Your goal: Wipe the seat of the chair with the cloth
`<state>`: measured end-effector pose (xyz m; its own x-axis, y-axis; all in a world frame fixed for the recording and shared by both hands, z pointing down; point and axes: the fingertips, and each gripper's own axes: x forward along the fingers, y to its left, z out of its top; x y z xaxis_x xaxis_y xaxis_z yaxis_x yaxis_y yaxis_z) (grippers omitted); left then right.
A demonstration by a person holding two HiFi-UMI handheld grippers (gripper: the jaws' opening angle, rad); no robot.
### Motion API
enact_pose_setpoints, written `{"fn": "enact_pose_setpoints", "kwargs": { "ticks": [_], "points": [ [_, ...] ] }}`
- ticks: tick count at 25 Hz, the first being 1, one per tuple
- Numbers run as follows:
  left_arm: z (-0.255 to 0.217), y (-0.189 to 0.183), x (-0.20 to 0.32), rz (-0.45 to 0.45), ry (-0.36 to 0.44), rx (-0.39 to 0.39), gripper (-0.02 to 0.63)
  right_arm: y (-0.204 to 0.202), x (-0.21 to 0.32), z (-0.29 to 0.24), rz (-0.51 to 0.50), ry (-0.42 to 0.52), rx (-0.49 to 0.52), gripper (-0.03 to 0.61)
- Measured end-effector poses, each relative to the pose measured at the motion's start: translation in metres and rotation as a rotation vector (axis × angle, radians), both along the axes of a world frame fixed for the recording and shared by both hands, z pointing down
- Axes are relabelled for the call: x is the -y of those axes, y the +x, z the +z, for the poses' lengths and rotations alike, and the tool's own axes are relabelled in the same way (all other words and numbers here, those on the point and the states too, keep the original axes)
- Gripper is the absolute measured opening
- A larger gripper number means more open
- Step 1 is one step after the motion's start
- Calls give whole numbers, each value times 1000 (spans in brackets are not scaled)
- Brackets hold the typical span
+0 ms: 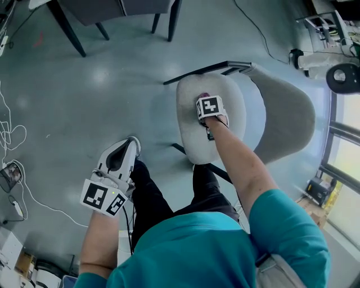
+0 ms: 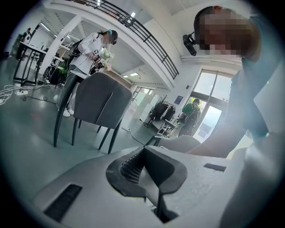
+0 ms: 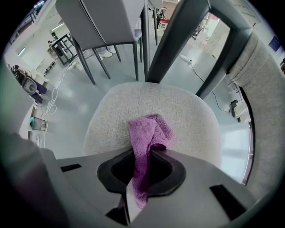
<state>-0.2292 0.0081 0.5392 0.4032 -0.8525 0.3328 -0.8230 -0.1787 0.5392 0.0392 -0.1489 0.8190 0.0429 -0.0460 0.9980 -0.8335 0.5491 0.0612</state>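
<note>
The chair's light grey seat [image 1: 194, 132] [image 3: 187, 111] is below me, its backrest [image 1: 284, 115] to the right. My right gripper [image 1: 205, 100] [image 3: 143, 156] is low over the seat's far part, shut on a purple cloth [image 3: 148, 133]. The cloth's free end lies bunched on the fabric, and only a purple tip [image 1: 203, 94] shows in the head view. My left gripper [image 1: 130, 147] [image 2: 144, 165] hangs to the left of the chair, over the floor. Its jaws are together with nothing between them.
A dark grey chair [image 1: 121, 8] [image 2: 100, 104] stands on the floor beyond the seat. White cables [image 1: 14, 135] trail along the left. A wheeled device [image 1: 332, 62] sits at the far right by the window. A person [image 2: 95, 44] stands at desks in the background.
</note>
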Motion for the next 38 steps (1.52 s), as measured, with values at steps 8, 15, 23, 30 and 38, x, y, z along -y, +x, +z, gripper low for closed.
{"fn": "enact_pose_setpoints", "kwargs": {
  "ticks": [8,15,23,30,38],
  "points": [
    [-2,-28,-16,-64,12,0,-5,-22,-8,-1,-31,-16,-20,49],
    [-1,-47,-30,-88,7,-1,-5,-56,-21,-4,-53,-18,-8,49],
    [-8,-28,-14,16,0,21,-5,-118,-47,-6,-104,-60,125,49],
    [-28,24,19,243,7,62,-5,-159,-68,-45,-5,-119,439,49],
    [-39,152,69,351,31,75,-5,27,-32,-73,104,-28,442,49]
  ]
}}
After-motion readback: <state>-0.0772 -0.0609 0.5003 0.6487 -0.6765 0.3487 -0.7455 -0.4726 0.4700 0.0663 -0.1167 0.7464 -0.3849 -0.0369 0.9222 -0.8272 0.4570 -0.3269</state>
